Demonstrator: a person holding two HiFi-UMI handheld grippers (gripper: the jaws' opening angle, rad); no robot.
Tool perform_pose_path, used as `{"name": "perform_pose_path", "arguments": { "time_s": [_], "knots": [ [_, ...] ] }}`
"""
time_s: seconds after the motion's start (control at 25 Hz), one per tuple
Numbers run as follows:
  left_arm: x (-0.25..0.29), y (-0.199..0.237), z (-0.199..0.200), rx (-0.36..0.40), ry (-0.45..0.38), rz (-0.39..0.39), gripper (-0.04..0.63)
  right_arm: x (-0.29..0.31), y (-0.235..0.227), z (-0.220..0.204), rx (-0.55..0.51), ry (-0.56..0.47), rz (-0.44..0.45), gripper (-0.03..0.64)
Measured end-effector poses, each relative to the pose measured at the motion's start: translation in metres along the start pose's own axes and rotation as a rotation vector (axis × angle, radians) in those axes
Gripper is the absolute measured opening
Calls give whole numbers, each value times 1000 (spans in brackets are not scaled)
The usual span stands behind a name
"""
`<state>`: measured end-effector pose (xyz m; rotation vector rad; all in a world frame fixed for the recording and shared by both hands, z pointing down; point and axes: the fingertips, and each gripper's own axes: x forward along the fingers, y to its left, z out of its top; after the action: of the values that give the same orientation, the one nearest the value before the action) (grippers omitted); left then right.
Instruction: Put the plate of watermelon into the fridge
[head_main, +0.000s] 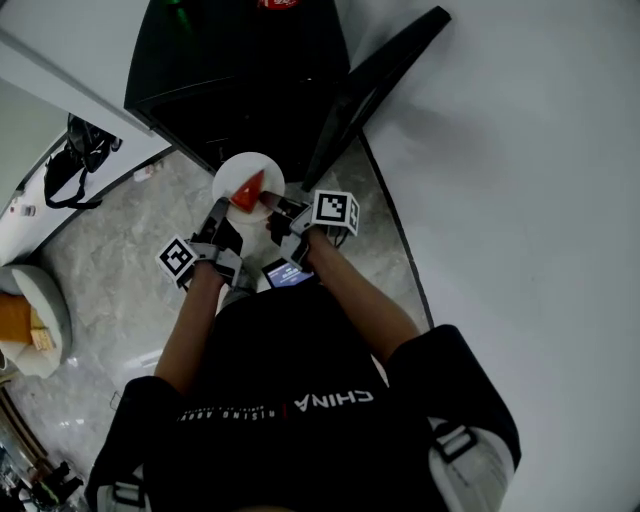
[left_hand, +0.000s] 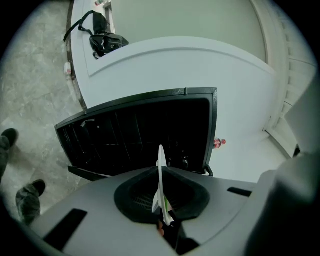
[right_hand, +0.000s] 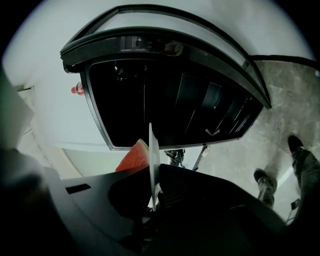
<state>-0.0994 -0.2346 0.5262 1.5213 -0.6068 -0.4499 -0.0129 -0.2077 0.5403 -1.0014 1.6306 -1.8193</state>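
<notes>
Overhead first: in the head view the round white plate hangs in the air just before the open black fridge, carrying one red triangular watermelon wedge. The left claw takes the plate's near-left rim and the right claw its near-right rim. Only this view shows both holds at once. I judge the plate stiff, smooth, breakable and fairly light. The wedge lies loose and probably wet, so it would likely slide if the plate tips. Two spread rim points look like the right hold.

Next, the left gripper view shows what the head view cannot: the jaws are closed tight on the thin rim, with the plate seen edge-on. Of the wedge only a sliver of pale green rind shows. The fridge's dark interior lies straight ahead.

Lastly, the right gripper view shows the jaws likewise clamped on the rim. Here the wedge's red flesh stands plainly left of the plate.
</notes>
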Motion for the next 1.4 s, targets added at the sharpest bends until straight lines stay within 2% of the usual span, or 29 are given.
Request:
{"name": "perform_pose_path", "arguments": {
  "time_s": [0.2, 0.52, 0.96, 1.4],
  "knots": [
    [-4, 2, 13, -29, 49, 21, 25, 8, 2, -10, 24, -115, 2, 29],
    [-5, 3, 40, -77, 60, 31, 25, 29, 11, -14, 36, -232, -31, 29],
    [11, -2, 37, -69, 29, 17, 26, 25, 12, -1, 53, -249, -47, 29],
    [19, -21, 32, 22, 62, -42, 26, 19, 17, 7, 84, -247, 6, 28]
  ]
}}
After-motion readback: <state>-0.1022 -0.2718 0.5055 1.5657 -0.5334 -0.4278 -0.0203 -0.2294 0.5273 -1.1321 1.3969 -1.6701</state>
